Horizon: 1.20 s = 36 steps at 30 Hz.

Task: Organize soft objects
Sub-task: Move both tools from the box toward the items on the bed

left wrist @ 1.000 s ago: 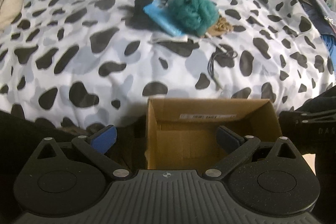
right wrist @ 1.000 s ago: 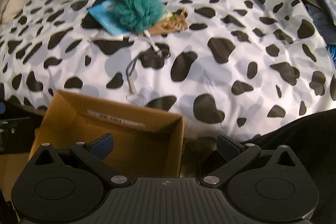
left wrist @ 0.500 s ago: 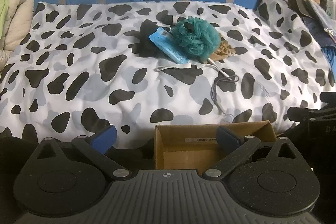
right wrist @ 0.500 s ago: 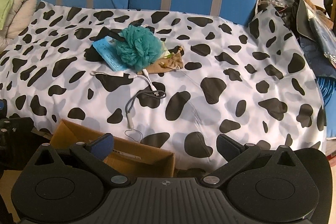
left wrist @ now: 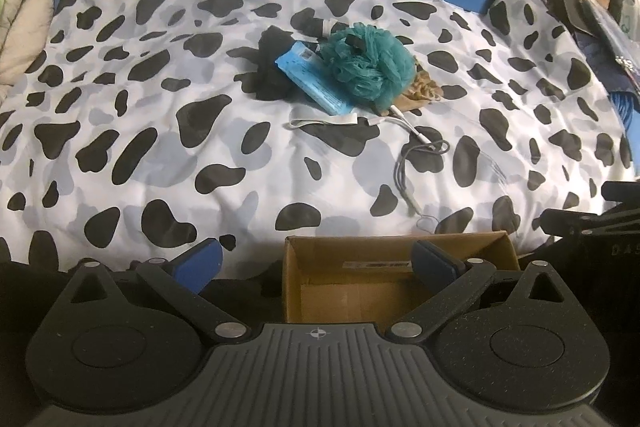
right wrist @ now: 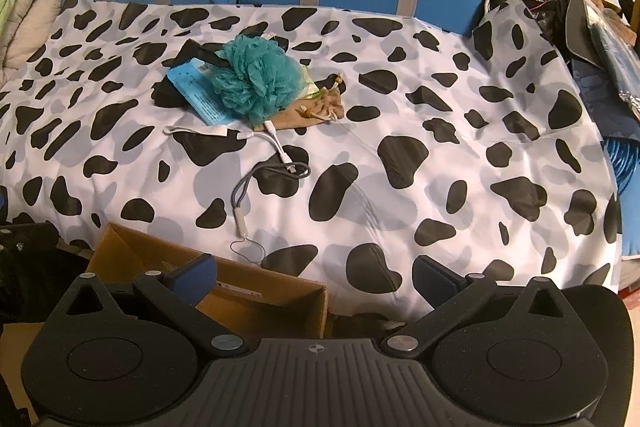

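Both grippers, left (left wrist: pixel 316 261) and right (right wrist: pixel 316 273), are hovering with jaws spread, gripping nothing. Just below them a box (left wrist: pixel 384 267) is sitting open at the bed (left wrist: pixel 160 147) edge; well ahead, a teal pouf (right wrist: pixel 256 79) is lying atop a blue packet (right wrist: pixel 192 87), beside a tan pouch (right wrist: pixel 316 111) and cables (right wrist: pixel 276 167).

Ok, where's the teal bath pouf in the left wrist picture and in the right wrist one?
Left wrist: teal bath pouf sits above centre, slightly right of the middle.
Right wrist: the pouf sits upper left of centre.
Shared landmark: the light blue packet touches its left side in both views.
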{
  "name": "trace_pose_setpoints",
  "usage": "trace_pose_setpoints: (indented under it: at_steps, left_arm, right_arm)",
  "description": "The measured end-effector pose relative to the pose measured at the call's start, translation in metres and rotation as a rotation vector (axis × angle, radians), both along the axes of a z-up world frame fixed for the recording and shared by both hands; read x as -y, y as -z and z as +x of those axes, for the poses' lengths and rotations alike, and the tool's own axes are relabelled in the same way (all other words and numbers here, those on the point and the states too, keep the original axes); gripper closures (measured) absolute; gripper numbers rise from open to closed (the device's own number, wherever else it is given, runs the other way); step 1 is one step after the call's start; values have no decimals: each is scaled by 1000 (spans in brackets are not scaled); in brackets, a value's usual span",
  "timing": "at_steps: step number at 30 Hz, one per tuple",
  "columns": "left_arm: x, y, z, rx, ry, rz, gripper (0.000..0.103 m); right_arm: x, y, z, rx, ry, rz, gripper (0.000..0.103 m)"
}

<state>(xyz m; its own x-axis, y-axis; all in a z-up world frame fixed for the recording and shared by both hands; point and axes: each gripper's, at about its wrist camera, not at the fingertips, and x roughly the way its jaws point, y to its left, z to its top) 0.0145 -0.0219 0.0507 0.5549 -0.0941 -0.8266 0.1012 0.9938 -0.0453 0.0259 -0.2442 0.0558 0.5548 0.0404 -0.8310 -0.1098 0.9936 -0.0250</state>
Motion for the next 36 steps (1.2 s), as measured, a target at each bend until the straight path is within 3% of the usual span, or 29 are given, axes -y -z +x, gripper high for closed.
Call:
trace_pose_setpoints:
  at_steps: [10,16,28,36]
  left_arm:
    - [2,5,19,-18,26,-4,0]
    - [-3,8,33,-44,22,-60,0]
    - [-5,17,51,-74,50,-38,0]
    - [-14,19,65,-49,48,-54,0]
  right_arm:
    - [-1,11,20,-33,-15,4,0]
    - [2,20,35,-48,-7,17,0]
    - [-3,28,54,-45,-43,38,0]
    - [-1,40,74,-50,-62,82,0]
